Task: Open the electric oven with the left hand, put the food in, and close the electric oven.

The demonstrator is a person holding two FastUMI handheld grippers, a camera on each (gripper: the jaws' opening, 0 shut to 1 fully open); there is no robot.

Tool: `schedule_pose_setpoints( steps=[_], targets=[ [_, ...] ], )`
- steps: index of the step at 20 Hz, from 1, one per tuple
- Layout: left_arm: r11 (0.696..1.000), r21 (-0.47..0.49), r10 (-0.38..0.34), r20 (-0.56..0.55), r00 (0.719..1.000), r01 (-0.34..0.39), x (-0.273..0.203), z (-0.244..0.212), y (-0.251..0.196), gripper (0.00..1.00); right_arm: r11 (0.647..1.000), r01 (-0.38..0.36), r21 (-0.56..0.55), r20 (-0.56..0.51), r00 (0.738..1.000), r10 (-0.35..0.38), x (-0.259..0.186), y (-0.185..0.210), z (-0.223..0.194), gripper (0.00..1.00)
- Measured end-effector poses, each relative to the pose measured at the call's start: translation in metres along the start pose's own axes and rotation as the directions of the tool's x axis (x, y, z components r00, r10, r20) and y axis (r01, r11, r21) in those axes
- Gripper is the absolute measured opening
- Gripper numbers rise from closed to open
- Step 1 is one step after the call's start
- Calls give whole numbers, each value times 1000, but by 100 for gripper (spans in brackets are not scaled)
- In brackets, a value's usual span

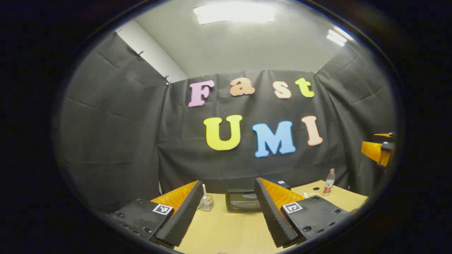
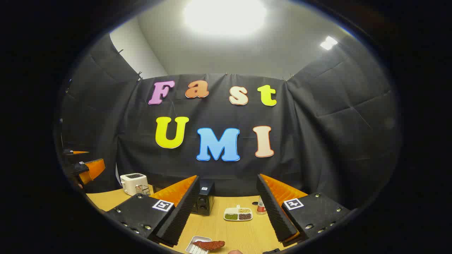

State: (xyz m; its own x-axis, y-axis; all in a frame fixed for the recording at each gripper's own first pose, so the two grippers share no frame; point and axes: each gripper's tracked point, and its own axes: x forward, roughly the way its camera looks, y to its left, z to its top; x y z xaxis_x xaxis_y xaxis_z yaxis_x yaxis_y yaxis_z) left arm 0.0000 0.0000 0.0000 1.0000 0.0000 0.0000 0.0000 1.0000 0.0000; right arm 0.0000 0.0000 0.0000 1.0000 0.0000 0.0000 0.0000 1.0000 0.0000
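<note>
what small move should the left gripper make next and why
Probably ease the left gripper forward toward the black electric oven at the far end of the light wooden table. Its jaws stand open and empty, the oven sits framed between them but well off, and its door looks shut.

**A staged recording booth, not a real kitchen**

You are working in a small booth: black cloth (image 2: pixel 335 116) is clipped up as walls on three sides, under a plain white ceiling with panel lights (image 1: pixel 233 13). The household feel comes from props set on one wooden table (image 2: pixel 243 236): a black electric oven (image 1: pixel 243 200), a white toaster (image 2: pixel 131 182), a divided dish of beans (image 2: pixel 238 214), a drinks bottle (image 1: pixel 329 182) and a small tray of food (image 2: pixel 204 245).
</note>
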Motion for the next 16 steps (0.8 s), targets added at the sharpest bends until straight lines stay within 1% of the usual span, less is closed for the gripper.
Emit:
schedule_pose_setpoints(
  steps=[3, 5, 6, 10, 16],
  targets=[
    [1000, -12, 10, 15, 1000, -9, -8, 4, 2, 99, 1000, -11, 2, -4, 1000, 11, 3, 0, -1, 97],
    [1000, -9, 2, 12, 1000, -2, -8, 2, -1, 94, 1000, -10, 1, 0, 1000, 10, 5, -2, 1, 97],
    [1000, -1, 0, 11, 1000, 0, -6, 3, -3, 99, 1000, -10, 3, 2, 1000, 10, 6, -1, 2, 97],
    [1000, -4, -5, 6, 1000, 5, -1, 2, -13, 99, 1000, -23, -9, -4, 1000, 23, 7, -1, -4, 97],
    [1000, -7, -6, 12, 1000, 6, 4, 5, -33, 99, 998, -57, -14, -12, 998, 56, 14, -11, -11, 97]
  ],
)
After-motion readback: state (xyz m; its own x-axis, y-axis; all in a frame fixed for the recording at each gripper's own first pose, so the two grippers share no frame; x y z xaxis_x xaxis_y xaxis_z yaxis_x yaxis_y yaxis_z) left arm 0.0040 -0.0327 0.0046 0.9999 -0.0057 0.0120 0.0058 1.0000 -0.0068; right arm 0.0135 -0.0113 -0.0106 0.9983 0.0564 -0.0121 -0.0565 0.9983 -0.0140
